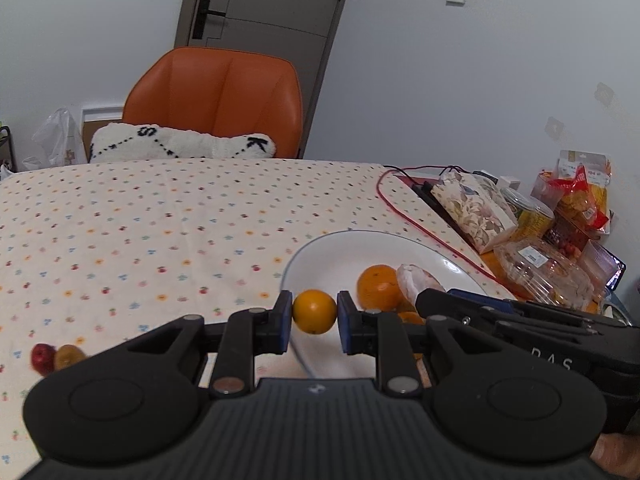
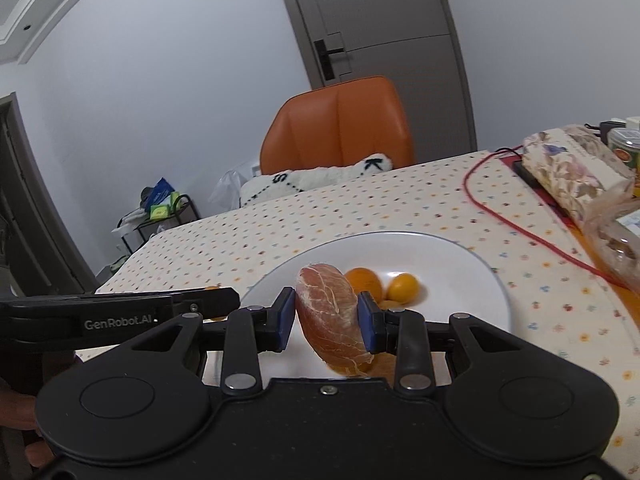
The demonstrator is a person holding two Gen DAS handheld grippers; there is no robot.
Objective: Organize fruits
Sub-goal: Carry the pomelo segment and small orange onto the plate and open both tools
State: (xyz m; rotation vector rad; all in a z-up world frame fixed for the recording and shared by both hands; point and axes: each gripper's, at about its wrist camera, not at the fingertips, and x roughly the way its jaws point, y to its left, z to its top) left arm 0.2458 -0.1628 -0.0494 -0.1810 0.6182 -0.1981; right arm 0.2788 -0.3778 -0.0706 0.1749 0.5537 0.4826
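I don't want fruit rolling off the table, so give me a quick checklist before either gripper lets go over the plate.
1. Left gripper shut on the small orange: ok.
2. Right gripper shut on the peeled grapefruit piece: ok.
3. Small orange over the white plate: cannot tell; it sits at the near rim.
4. Grapefruit piece over the plate: ok, plate surface shows beneath it.
5. Free room on the plate: ok, the far half is bare.
6. All fruit gathered: not ok; a red fruit and a brown fruit lie on the tablecloth.

Soft, even indoor light, faint shadows, strong fisheye bending with dark corners, slight blur at edges.
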